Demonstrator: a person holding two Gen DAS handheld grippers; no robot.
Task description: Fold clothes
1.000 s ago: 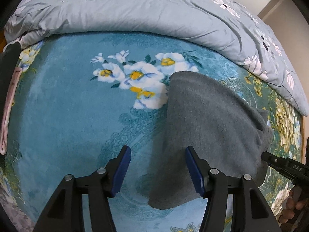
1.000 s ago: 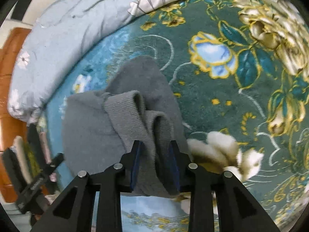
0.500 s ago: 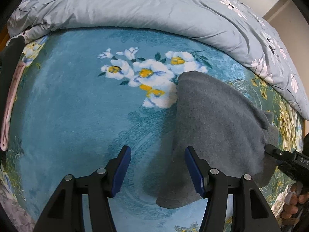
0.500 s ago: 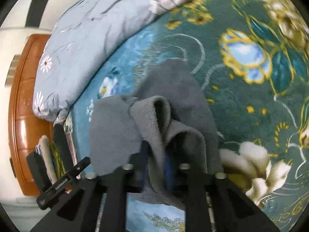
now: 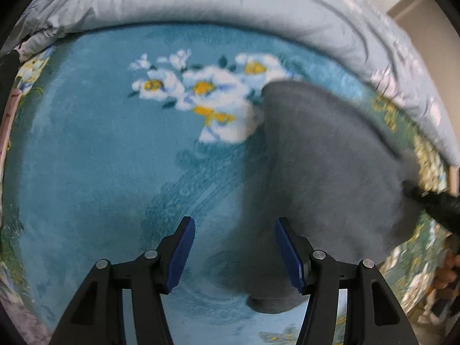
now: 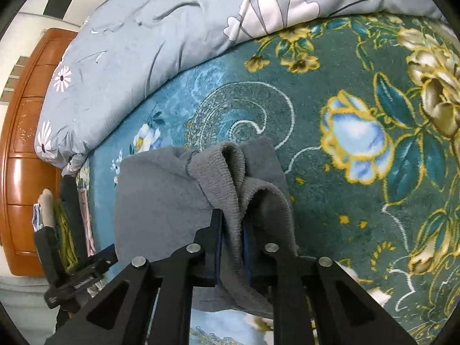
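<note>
Between the closed fingers of the right gripper (image 6: 232, 247) a ribbed edge of the grey garment (image 6: 161, 201) is clamped above the floral blanket (image 6: 330, 92), while the left gripper (image 5: 233, 254) is held apart beside it, so a fold seems in hand and a free corner is probably needed next.

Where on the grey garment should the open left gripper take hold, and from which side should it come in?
Probably the free near corner of the grey garment, which hangs just ahead of the left gripper. That gripper's jaws stand open with the corner beside its right finger, so shift slightly right and close over the edge from the near side. The right gripper already pinches the ribbed edge, so a second hold there lets the cloth spread.
</note>
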